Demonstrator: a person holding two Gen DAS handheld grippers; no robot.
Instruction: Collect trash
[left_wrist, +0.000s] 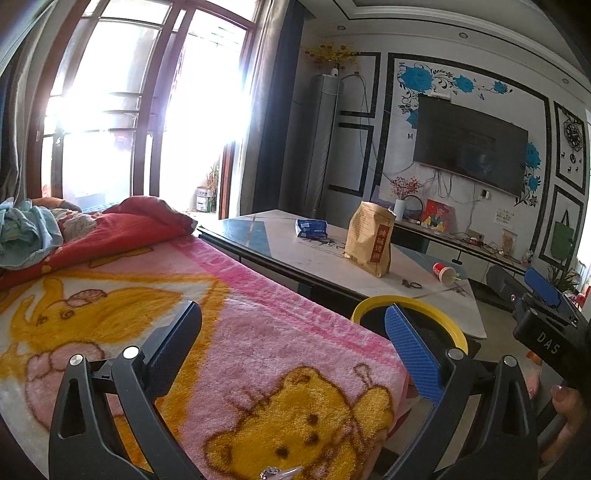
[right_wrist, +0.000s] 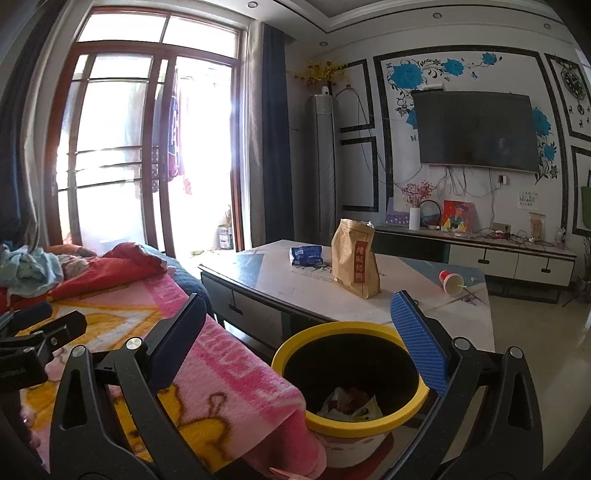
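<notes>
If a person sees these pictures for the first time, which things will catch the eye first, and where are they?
The yellow-rimmed round trash bin stands out in the foreground, beside the pink cartoon-bear blanket, with crumpled wrappers already inside. Behind it, on the pale low coffee table, a tall brown paper snack bag stands upright, a blue plastic packet lies to its left, and a red-and-white paper cup lies tipped over to its right.
</notes>
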